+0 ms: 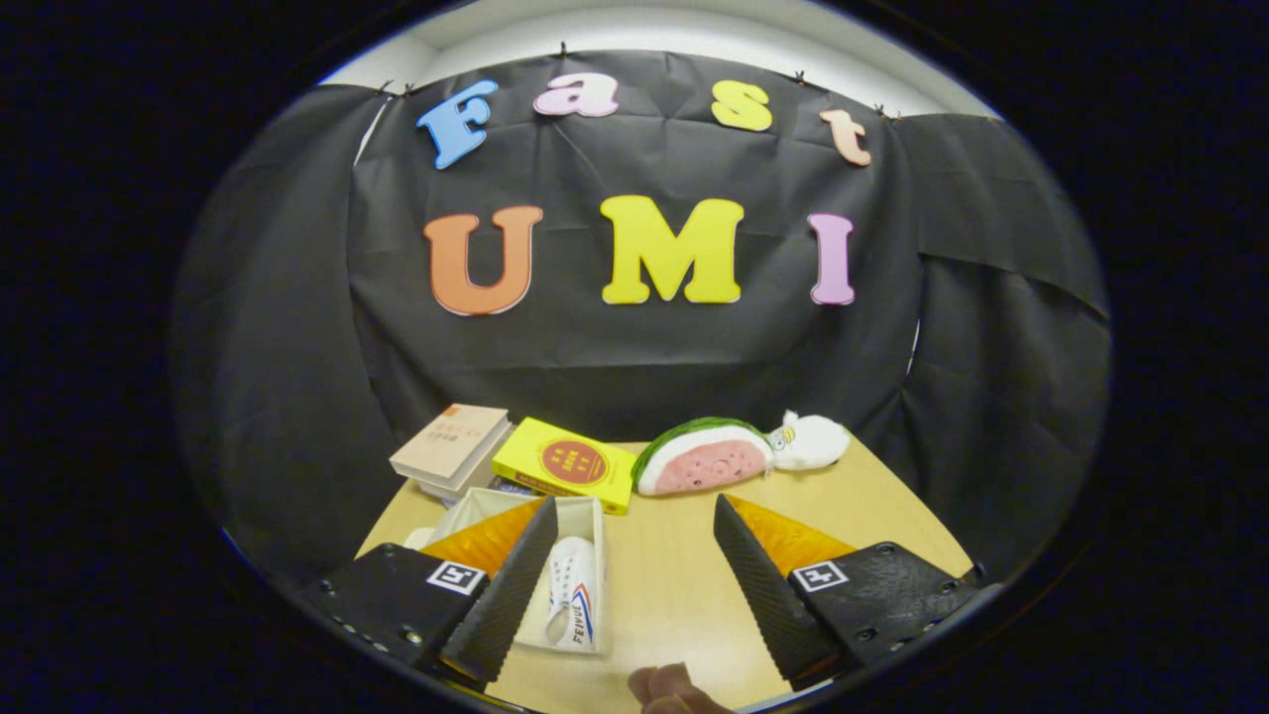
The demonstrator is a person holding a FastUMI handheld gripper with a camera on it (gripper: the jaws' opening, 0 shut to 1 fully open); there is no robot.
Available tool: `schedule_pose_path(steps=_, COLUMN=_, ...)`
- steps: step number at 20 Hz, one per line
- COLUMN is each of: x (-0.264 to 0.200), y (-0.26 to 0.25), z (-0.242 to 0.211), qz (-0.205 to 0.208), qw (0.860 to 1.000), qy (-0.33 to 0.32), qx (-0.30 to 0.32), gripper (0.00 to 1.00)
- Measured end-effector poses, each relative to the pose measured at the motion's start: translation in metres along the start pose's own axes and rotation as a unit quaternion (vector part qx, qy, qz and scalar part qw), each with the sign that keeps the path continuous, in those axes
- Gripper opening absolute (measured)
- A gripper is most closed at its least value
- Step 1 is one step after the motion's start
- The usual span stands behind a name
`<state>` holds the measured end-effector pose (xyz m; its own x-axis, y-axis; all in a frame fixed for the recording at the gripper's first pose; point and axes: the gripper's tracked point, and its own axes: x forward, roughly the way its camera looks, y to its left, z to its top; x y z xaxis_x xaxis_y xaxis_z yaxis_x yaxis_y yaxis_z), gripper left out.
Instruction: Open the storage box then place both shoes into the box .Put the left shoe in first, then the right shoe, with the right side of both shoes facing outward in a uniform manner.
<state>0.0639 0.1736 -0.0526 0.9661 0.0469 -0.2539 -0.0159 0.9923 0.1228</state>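
Open white rectangular storage box (585, 516) on the wooden table (674, 585), partly behind the left finger, contains one white canvas shoe (572, 595). Gripper (634, 565) fingers spread wide, holding nothing. Beyond: tan book (451, 444), yellow book (567, 463), watermelon-slice plush (702, 458).

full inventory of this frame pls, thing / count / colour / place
storage box: 1, white, open, on the table behind the left finger.
shoe: 1, white with red and blue stripes, inside the box.
books: 2 or more, beige cover on top, stacked beyond the box.
yellow box: 1, yellow with a red circle, next to the books.
watermelon plush: 1, green, white and pink, far side of the table.
white plush: 1, white, touching the watermelon.
table: 1, light wood.
fingertips: person's, just behind the gripper.
gripper: 1, fingers wide apart, holding nothing.
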Motion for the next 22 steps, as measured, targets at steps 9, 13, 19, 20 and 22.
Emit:
schedule_pose_path(steps=9, x=-0.052, y=-0.068, z=0.05, qz=-0.025, qw=0.993, qy=-0.117, qx=-0.024, gripper=0.96)
schedule_pose_path(steps=13, x=-0.064, y=-0.108, z=0.046, qz=-0.044, qw=0.99, qy=-0.122, qx=-0.054, gripper=0.96)
schedule_pose_path(steps=19, x=-0.077, y=-0.136, z=0.052, qz=-0.052, qw=0.989, qy=-0.126, qx=-0.059, gripper=0.96)
schedule_pose_path(steps=20, x=-0.078, y=-0.137, z=0.054, qz=-0.051, qw=0.989, qy=-0.127, qx=-0.062, gripper=0.96)
schedule_pose_path(steps=22, x=-0.079, y=-0.13, z=0.055, qz=-0.044, qw=0.988, qy=-0.132, qx=-0.063, gripper=0.96)
